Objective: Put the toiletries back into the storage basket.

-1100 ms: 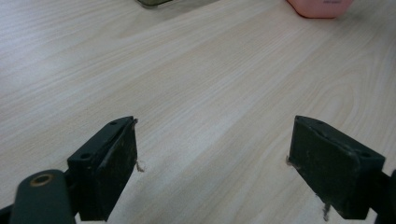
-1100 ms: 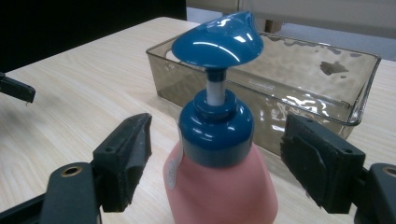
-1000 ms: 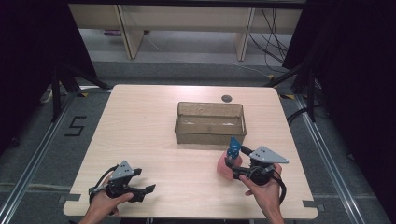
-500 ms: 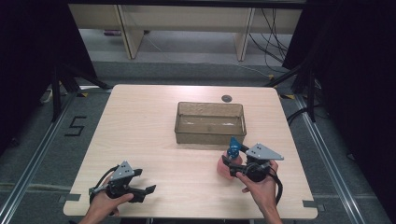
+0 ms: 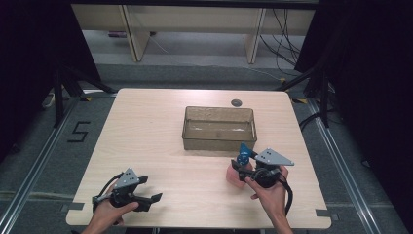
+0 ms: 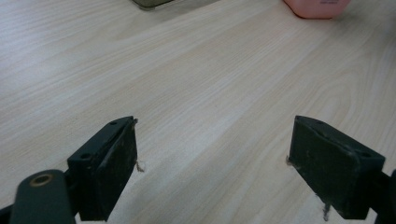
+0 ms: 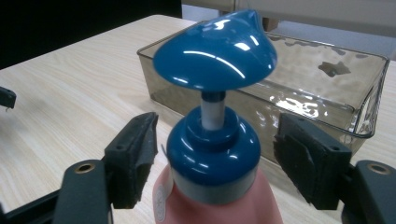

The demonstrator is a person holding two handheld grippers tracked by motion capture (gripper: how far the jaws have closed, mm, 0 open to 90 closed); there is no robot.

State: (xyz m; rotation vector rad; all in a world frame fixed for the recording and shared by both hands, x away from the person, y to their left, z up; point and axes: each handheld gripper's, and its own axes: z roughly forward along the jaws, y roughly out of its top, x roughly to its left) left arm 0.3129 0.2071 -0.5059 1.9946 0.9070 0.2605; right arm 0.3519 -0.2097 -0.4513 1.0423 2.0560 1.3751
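A pink pump bottle with a blue pump head stands upright near the table's front right, just in front of the clear bin. My right gripper reaches around its blue collar. The jaws have just been closing, but a gap shows between each pad and the collar, so the gripper is open. At the front left my left gripper rests low over the bare wood, open with nothing between its pads. From there the bottle's pink base shows far ahead.
The smoky clear bin stands mid-table, right behind the bottle. A small dark round spot lies beyond it near the far edge. Light wooden tabletop stretches between the two hands. Dark floor and rails surround the table.
The right hand has shifted a little at the bottle. The bottle and the left hand stay where they were.
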